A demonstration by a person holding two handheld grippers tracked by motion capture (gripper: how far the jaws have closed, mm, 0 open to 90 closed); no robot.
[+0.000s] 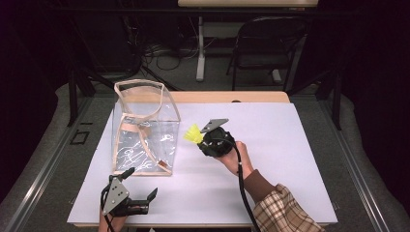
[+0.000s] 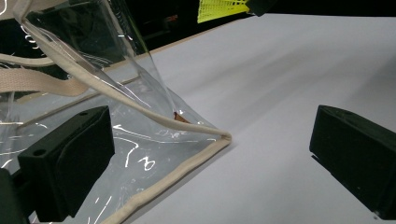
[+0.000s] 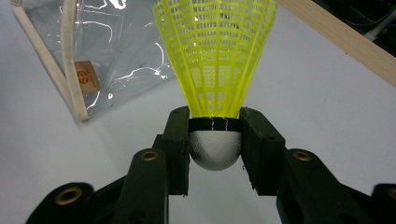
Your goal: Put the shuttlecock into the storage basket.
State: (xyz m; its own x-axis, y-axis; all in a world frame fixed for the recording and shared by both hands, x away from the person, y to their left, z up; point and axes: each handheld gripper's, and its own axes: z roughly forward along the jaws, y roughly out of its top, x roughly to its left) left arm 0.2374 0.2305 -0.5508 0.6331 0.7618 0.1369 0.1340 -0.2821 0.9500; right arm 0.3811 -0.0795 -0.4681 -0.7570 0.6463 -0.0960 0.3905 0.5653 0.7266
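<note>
Overhead, a white table (image 1: 270, 145) carries a clear plastic bag (image 1: 143, 130) with beige cloth trim, standing upright at the left with its top open and a beige handle arching over the mouth.

Just right of the bag, the right gripper (image 1: 199, 137) is held above the table by a hand (image 1: 236, 155) in a plaid sleeve. Its fingers (image 3: 176, 140) are clamped on a shuttlecock (image 3: 215, 70): they press both sides of its rounded silver-grey cork, and the yellow mesh skirt flares out ahead of them, pointing toward the bag. Seen from above, the shuttlecock is near the bag's right wall but apart from it, and outside the bag.

At the near left edge of the table, the left gripper (image 1: 142, 186) lies low, just in front of the bag's bottom corner, with a grey plate on top. Its fingers (image 2: 70, 158) stand wide apart and hold nothing. In the left gripper view, the bag's trimmed bottom corner (image 2: 224, 137) rests on the table between them, nearer the left finger.

Beyond the table's far edge stand a dark folding chair (image 1: 266, 46) and loose cables on the floor.
</note>
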